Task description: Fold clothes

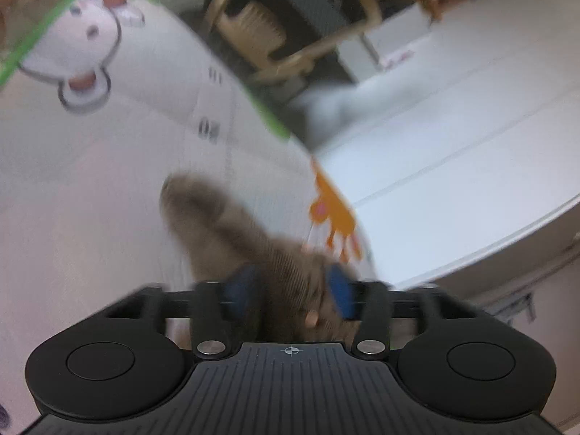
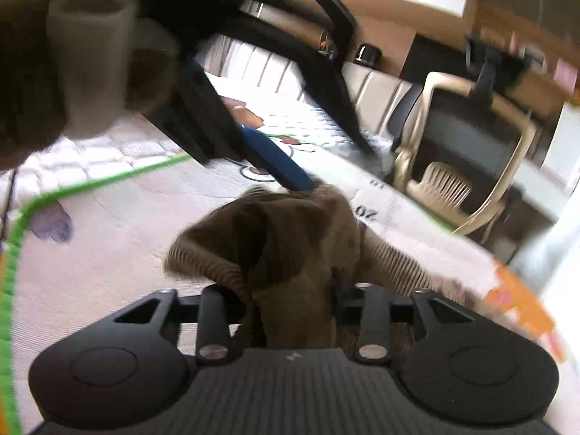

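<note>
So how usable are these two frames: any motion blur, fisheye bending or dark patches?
Left wrist view: smeared with motion blur; the brown knit garment is soft, and the mat's green border bends with the lens. Right wrist view: blurred toward the edges, the left hand-held gripper is dark against the bright mat.

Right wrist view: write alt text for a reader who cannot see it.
A brown ribbed garment is bunched between the right gripper fingers, above a white play mat with a green border. The left gripper reaches in from the upper left, its blue pad touching the fabric's far edge. A beige chair stands behind.
</note>
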A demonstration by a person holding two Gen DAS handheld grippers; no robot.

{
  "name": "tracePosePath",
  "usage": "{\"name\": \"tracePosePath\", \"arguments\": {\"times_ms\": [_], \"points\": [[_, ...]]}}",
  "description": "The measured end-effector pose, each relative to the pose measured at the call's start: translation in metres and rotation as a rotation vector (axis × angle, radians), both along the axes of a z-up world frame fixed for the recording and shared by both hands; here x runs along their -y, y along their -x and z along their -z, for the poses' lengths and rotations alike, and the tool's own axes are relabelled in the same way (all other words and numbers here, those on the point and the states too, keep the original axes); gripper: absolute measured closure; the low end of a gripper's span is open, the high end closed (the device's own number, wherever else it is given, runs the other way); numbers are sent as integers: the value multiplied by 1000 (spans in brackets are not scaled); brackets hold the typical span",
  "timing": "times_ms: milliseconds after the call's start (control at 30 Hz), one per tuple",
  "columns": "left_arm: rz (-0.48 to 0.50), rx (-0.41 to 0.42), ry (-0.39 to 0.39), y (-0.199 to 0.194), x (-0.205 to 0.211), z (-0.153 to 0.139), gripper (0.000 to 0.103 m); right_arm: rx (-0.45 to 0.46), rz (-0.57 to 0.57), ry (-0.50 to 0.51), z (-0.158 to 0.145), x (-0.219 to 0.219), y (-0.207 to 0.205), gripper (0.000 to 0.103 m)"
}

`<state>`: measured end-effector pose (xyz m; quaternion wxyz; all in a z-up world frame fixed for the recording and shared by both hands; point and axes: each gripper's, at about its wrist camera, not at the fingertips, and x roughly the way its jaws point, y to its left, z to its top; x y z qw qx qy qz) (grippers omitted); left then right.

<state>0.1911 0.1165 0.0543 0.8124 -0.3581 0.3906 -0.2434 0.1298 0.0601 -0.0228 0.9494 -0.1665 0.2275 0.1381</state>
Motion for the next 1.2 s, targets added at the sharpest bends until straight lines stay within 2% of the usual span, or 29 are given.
{"name": "tracePosePath", "arguments": {"times_ms": [33,67,100,167,233,300,400,500,567,600,633,667,700,767,833,900,967,1033,1067,1100,1167,1200], "points": [[-37,16,-5,2,-11,-3,26,1,-6,-4,-1,2,2,73],[-84,21,-18,4,-24,-5,14,3,-13,-6,-1,5,3,74],[-126,17,-31,6,-36,-4,10,11,-18,-2,-2,6,5,75],[-166,-36,-44,8,-53,4,9,11,-28,-1,-3,9,9,75],[-159,-103,-32,6,-58,21,8,8,-36,1,-5,11,7,75],[-118,-158,-23,1,-48,37,6,7,-41,3,-5,9,7,75],[-72,-186,-41,-11,-16,46,6,7,-47,5,-5,7,8,75],[-33,-185,-44,-29,20,44,6,12,-50,-1,-7,9,12,75],[-34,-196,-90,-40,45,34,7,17,-53,-7,-8,12,14,76],[-36,-191,-129,-43,57,26,8,35,-42,-21,-12,18,20,77],[-34,-168,-171,-46,70,15,14,55,-31,-36,-17,26,25,77],[-25,-142,-209,-46,83,3,40,74,-19,-50,-21,33,31,78],[-7,-111,-240,-44,95,-11,57,94,-8,-65,-26,40,36,78],[46,-39,-265,-41,124,-38,58,133,16,-94,-35,55,48,79],[135,36,-270,-40,164,-60,54,159,84,-164,-46,89,60,79],[233,108,-261,-39,208,-78,35,174,165,-238,-55,127,72,79],[322,159,-210,-36,242,-85,25,157,262,-308,-56,167,80,79],[376,194,-140,-33,255,-90,22,128,352,-333,-46,199,84,79],[388,214,-115,-31,255,-92,13,112,397,-345,-41,214,86,81],[373,235,-122,-30,249,-91,8,84,426,-357,-34,225,85,85],[308,253,-187,-31,232,-86,8,24,465,-388,-18,243,84,86],[272,230,-222,-33,224,-76,8,-6,476,-406,-11,251,82,86]]}}
